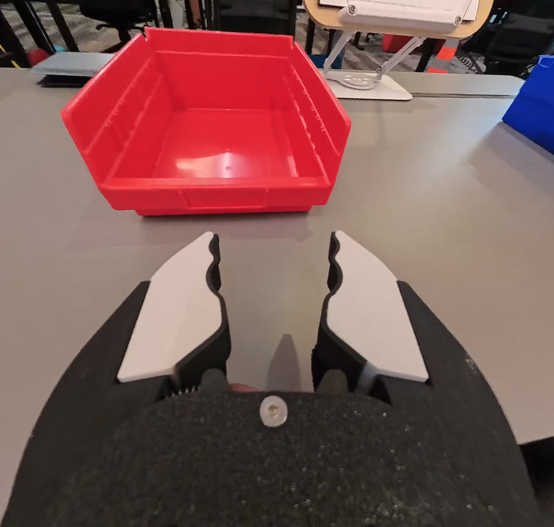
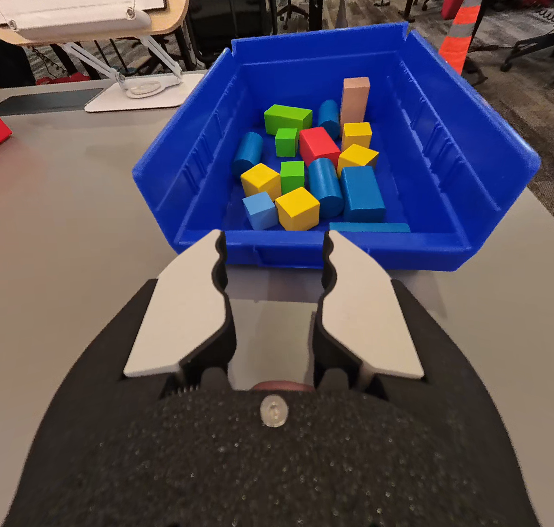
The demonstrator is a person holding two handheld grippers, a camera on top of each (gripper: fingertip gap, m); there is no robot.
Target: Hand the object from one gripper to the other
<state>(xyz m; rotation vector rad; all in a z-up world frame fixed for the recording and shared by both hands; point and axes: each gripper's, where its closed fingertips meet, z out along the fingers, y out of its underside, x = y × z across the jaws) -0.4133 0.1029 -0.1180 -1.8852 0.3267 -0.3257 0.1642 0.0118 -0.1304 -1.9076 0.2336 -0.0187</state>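
Blocks (image 2: 311, 167) heaped in blue bin (image 2: 186, 182); red bin (image 1: 120, 140) bare; both jaws apart, holding nothing.

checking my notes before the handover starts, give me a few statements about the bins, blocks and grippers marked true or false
1. The red bin holds no blocks. True.
2. The right gripper is shut on a yellow cube. False: its fingers are apart with nothing between them.
3. The blue bin holds wooden blocks of several colours. True.
4. The tan block lies flat at the near wall of the blue bin. False: it stands upright toward the far side.
5. The left gripper is open and holds nothing. True.
6. The red block sits on the grey table outside the bin. False: it lies inside the blue bin among the other blocks.
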